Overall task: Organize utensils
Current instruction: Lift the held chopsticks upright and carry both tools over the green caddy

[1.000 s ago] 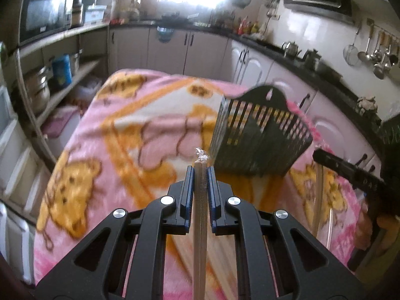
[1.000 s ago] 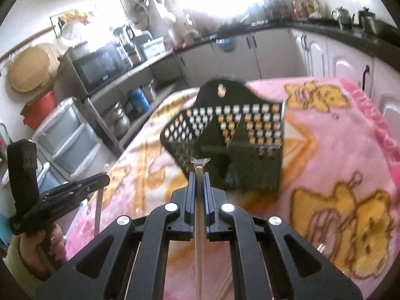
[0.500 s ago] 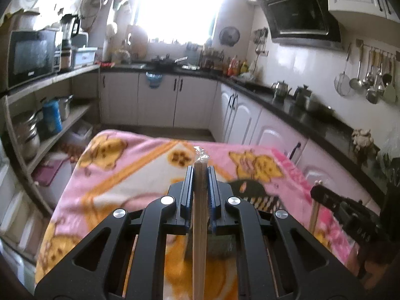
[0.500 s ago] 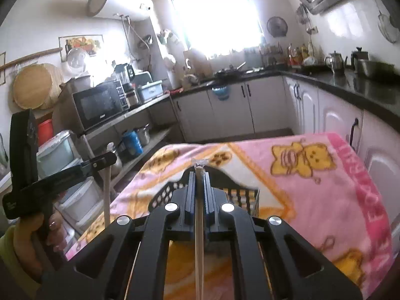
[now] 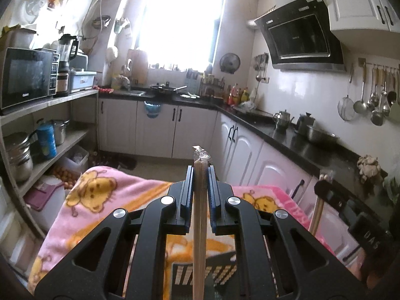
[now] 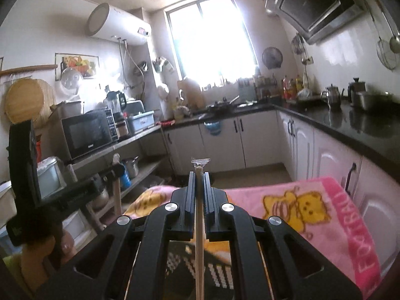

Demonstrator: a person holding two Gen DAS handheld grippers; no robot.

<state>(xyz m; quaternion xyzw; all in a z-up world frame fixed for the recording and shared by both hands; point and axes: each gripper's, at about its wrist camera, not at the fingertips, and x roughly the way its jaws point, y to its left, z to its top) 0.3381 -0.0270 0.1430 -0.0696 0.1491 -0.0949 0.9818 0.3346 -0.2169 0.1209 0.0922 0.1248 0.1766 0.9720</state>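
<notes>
My left gripper [image 5: 200, 175] is shut on a pair of wooden chopsticks in a clear wrapper [image 5: 199, 225] that stand upright between its pads. My right gripper [image 6: 199, 177] is shut on another thin wrapped pair of chopsticks [image 6: 198, 237]. A black slotted utensil basket [image 5: 225, 271] [image 6: 217, 270] lies on the pink bear-print blanket [image 5: 100, 195] [image 6: 325, 200], low in both views and partly hidden behind the fingers. Both grippers hang above it. The right gripper [image 5: 322, 187] shows at the right of the left wrist view. The left gripper [image 6: 115, 168] shows at the left of the right wrist view.
A shelf unit with a microwave [image 5: 25, 75] and pots stands left of the blanket-covered table. White cabinets under a black counter [image 5: 312, 147] with kettles run along the right and back. A hand [image 6: 37, 252] grips the left gripper's handle.
Both grippers have risen and tilted upward, each still holding its chopsticks. The basket has slid from the middle of each view down to the bottom edge.
</notes>
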